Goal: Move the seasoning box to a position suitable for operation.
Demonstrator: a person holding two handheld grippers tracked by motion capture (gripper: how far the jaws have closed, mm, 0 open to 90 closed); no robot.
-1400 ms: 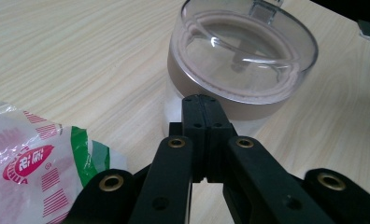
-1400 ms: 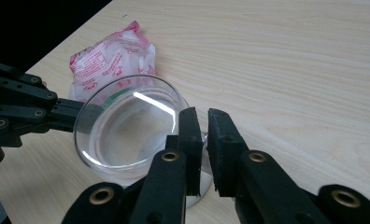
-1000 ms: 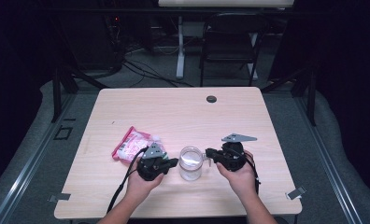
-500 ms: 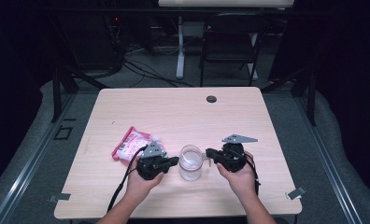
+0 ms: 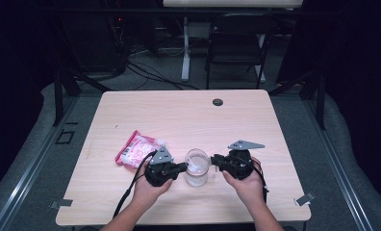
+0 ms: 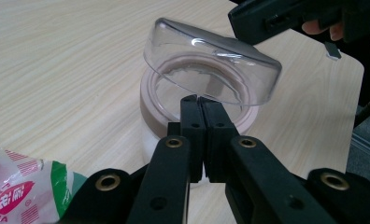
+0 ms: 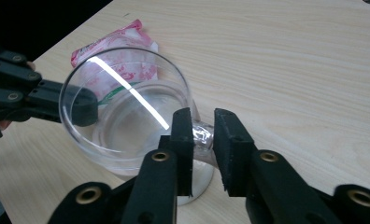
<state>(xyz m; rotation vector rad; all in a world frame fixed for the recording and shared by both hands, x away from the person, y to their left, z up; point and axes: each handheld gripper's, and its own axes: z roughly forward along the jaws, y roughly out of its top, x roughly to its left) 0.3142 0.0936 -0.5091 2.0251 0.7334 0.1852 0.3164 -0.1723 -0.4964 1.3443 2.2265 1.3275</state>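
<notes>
Jar lid tilted; left gripper pressed together at rim, right gripper just opening, spread

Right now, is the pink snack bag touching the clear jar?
Apart. The high view shows the bag lying well to the left of the jar, with the left gripper in the space between them.

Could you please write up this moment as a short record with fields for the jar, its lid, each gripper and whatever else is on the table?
jar: clear jar, upright on the wooden table, mouth open
lid: clear lid, tilted above the jar's mouth
left gripper: left gripper, jaws shut, tips at the jar's rim
right gripper: right gripper, jaws have just been opening, the lid's knob between them
other: pink snack packet, to the jar's left
</notes>
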